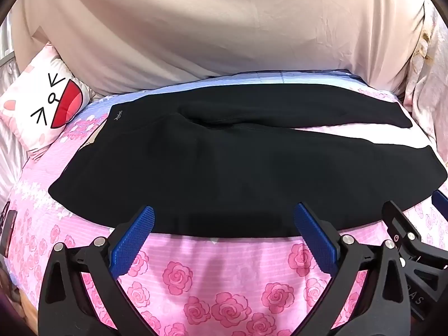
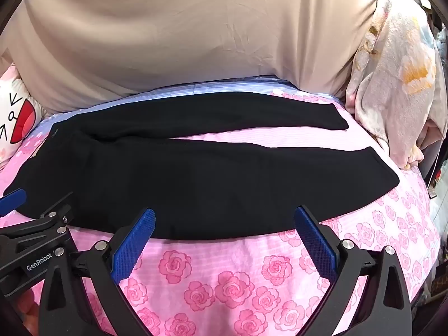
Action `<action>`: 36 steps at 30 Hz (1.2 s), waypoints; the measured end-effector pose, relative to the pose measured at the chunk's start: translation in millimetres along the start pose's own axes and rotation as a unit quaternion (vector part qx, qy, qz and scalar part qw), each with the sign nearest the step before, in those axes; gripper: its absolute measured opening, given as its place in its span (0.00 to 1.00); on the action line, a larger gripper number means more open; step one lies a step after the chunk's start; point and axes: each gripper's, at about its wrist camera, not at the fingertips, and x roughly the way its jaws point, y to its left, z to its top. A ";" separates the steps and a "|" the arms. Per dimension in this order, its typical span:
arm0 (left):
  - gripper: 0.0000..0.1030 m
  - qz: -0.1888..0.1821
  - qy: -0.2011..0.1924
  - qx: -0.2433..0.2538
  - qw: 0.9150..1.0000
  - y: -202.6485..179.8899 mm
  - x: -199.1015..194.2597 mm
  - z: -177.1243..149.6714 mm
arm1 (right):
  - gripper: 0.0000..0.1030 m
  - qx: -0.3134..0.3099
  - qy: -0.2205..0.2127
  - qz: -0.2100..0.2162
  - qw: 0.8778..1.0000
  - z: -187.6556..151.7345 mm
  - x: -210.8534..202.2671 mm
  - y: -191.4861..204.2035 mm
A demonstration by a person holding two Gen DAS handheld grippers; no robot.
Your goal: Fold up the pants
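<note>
- The black pants [image 1: 224, 173] lie flat across the bed [image 1: 212, 274], waistband toward its left side, both legs running right and splayed apart — a strip of pink sheet shows between them.
- I judge no fold made yet; bringing one leg over the other is all still ahead.
- My left gripper [image 1: 224, 232] hangs wide open at the near edge of the pants, holding nothing.
- My right gripper [image 2: 224, 232] — likewise spread and empty.
- A cartoon pillow [image 1: 42, 106] sits at the bed's far left corner.
</note>
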 end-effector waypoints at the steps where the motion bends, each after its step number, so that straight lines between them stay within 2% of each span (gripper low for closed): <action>1: 0.95 0.001 0.000 0.001 1.000 -0.3 0.0 0.5 | 0.95 0.000 0.000 0.000 1.000 0.0 -0.4 -0.4; 36: 0.95 0.005 -0.002 0.002 1.000 -0.6 2.2 1.7 | 0.95 0.004 0.007 0.004 1.000 -3.7 1.0 -0.4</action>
